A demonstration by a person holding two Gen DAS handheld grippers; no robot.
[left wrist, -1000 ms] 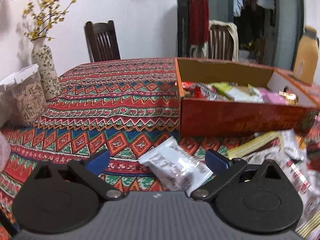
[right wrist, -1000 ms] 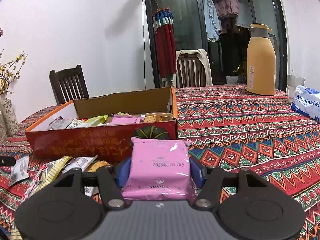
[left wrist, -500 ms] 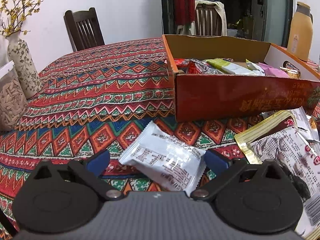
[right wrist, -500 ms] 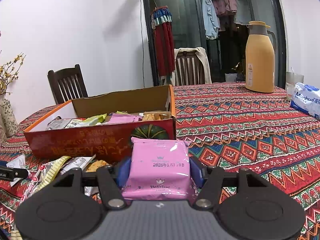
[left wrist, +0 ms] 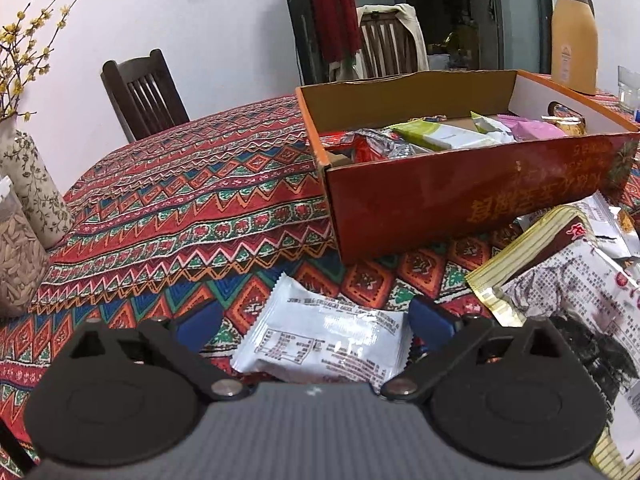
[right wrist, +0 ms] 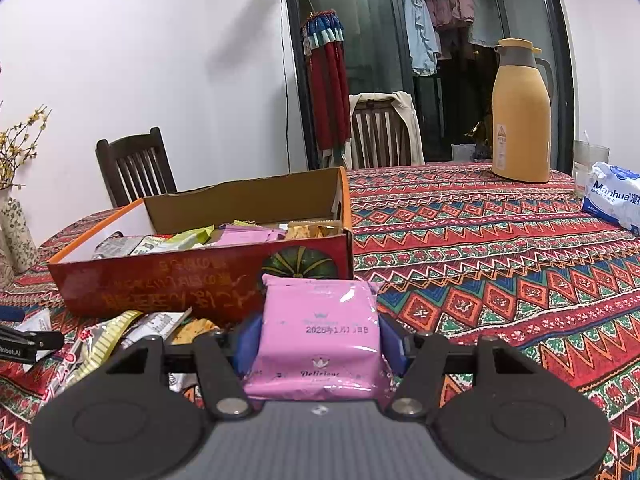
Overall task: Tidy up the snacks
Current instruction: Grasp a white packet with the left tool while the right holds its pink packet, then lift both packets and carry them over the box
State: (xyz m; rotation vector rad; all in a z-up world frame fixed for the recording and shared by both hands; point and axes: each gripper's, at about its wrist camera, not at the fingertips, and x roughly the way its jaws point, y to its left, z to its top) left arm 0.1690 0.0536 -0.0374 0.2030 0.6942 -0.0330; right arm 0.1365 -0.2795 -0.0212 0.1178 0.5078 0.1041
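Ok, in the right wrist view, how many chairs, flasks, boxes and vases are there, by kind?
Chairs: 2
Flask: 1
Box: 1
Vase: 1
Total: 5

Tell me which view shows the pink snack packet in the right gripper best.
The right wrist view: the pink snack packet fills the centre, clamped by the right gripper. The left wrist view doesn't show it, only another pink packet inside the box.

Patterned tablecloth (left wrist: 208, 216): red box (left wrist: 460, 204), loose snack packets (left wrist: 560, 280), vase (left wrist: 32, 192), thermos (right wrist: 520, 120).
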